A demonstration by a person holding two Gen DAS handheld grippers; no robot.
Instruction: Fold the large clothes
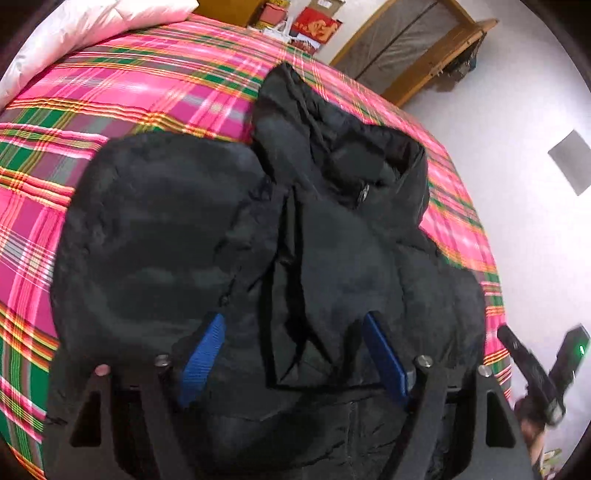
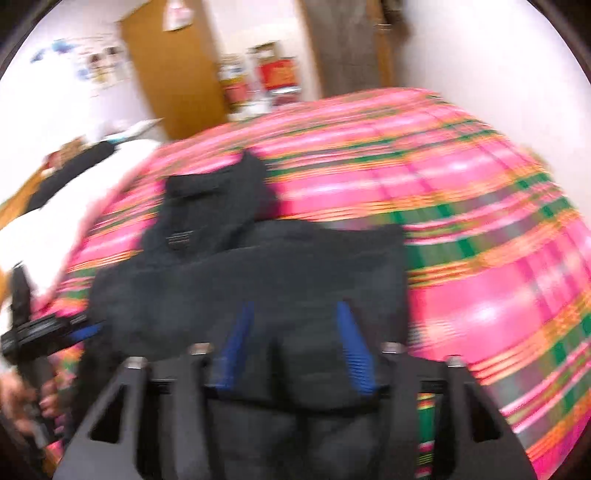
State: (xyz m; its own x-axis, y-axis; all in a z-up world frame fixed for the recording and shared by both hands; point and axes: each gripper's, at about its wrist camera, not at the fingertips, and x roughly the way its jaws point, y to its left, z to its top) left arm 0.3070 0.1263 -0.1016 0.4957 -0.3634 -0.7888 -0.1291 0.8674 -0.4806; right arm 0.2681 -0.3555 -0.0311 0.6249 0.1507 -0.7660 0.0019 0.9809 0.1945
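Observation:
A black padded jacket (image 1: 207, 236) lies on a bed with a pink plaid cover (image 1: 122, 92), hood toward the far side. My left gripper (image 1: 293, 321) hovers open over the jacket's near part, its blue pads (image 1: 205, 354) wide apart with no cloth between them. The right gripper shows at the right edge of the left wrist view (image 1: 532, 369). In the blurred right wrist view the jacket (image 2: 258, 266) lies ahead and my right gripper (image 2: 295, 317) is open above its near edge. The left gripper (image 2: 48, 332) shows at that view's left edge.
White pillows (image 1: 74, 29) lie at the bed's far left corner. A wooden frame (image 1: 413, 48) leans on the white wall beyond the bed. Red boxes (image 1: 314, 26) stand by the wall. A wooden door (image 2: 173, 74) shows in the right wrist view.

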